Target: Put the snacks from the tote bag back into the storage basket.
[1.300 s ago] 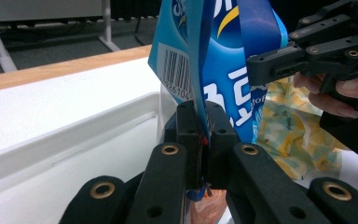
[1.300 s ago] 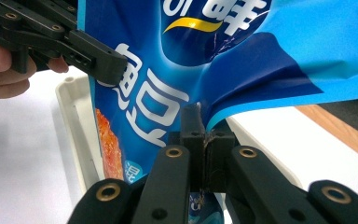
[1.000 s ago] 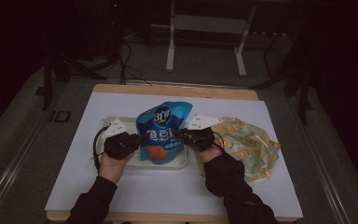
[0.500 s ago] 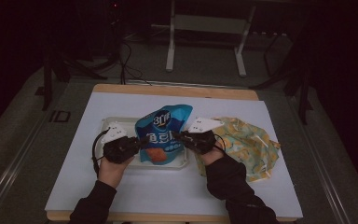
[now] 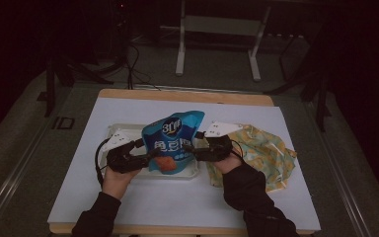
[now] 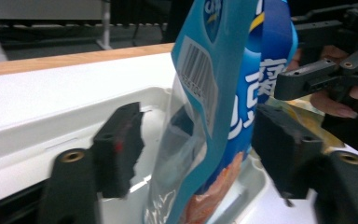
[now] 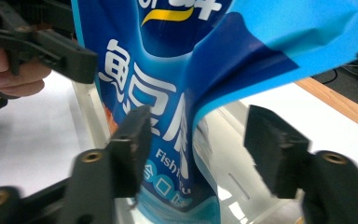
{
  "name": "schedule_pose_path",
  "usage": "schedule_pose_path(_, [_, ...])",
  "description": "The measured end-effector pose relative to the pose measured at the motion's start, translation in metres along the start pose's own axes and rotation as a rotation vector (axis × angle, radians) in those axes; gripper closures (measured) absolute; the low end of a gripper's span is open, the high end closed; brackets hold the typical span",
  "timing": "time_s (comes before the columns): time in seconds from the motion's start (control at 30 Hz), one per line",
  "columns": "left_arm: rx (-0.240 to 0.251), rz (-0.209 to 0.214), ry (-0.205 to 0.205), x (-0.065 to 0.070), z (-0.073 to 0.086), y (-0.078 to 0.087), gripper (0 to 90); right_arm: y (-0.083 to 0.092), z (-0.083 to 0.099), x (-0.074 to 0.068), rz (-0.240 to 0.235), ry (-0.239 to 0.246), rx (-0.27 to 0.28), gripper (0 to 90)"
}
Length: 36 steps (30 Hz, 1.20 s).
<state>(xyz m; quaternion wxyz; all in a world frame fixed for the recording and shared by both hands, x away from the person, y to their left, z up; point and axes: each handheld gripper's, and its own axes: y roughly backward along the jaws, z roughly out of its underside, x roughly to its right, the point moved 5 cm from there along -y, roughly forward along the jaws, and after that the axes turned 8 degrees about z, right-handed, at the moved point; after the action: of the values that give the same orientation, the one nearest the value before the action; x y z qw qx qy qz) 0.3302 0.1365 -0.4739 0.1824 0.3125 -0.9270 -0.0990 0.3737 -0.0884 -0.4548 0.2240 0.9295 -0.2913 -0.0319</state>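
Note:
A blue snack bag (image 5: 173, 140) stands upright in a white tray (image 5: 114, 130). My left gripper (image 5: 145, 156) is at the bag's left edge and my right gripper (image 5: 191, 148) at its right edge. Both pairs of jaws have just been opening. In the left gripper view the bag (image 6: 223, 93) runs between the spread jaws of the left gripper (image 6: 200, 144), and neither pad presses on it. In the right gripper view the bag (image 7: 168, 70) likewise hangs between the parted jaws of the right gripper (image 7: 198, 144), untouched.
A patterned cloth bag (image 5: 269, 153) lies on the white table cover right of the tray, partly under the right hand. The table's wooden far edge (image 5: 187, 95) shows behind. Stand legs and cables sit on the dark floor beyond.
Both grippers' jaws have spread apart off the bag's side edges. The hands and the bag have stayed about where they were.

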Motion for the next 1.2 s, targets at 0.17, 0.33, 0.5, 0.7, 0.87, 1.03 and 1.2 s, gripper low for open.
schedule_pose_path(0.17, [-0.033, 0.045, -0.027, 0.003, 0.005, -0.003, 7.9, 0.005, 0.002, 0.004, 0.014, -0.015, 0.012, 22.2])
schedule_pose_path(0.33, [-0.033, 0.064, -0.014, 0.005, 0.010, -0.003, 2.4, 0.014, 0.005, 0.008, 0.034, -0.024, 0.018, 14.9])
schedule_pose_path(0.5, [-0.023, 0.058, 0.001, 0.006, 0.014, 0.000, 2.4, 0.025, 0.009, 0.014, 0.056, -0.030, 0.026, 15.3])
schedule_pose_path(0.7, [-0.016, 0.067, -0.017, 0.014, 0.018, 0.003, 2.4, 0.043, 0.018, 0.020, 0.082, -0.025, 0.030, 15.4])
schedule_pose_path(0.87, [-0.017, 0.045, -0.018, 0.017, 0.023, 0.005, 2.4, 0.059, 0.029, 0.022, 0.096, -0.036, 0.032, 15.3])
schedule_pose_path(1.03, [-0.032, 0.051, -0.011, 0.020, 0.031, 0.007, 2.4, 0.074, 0.039, 0.026, 0.117, -0.050, 0.042, 15.4])
schedule_pose_path(1.2, [-0.034, 0.035, -0.021, 0.025, 0.041, 0.009, 2.4, 0.090, 0.052, 0.029, 0.136, -0.056, 0.040, 15.3])
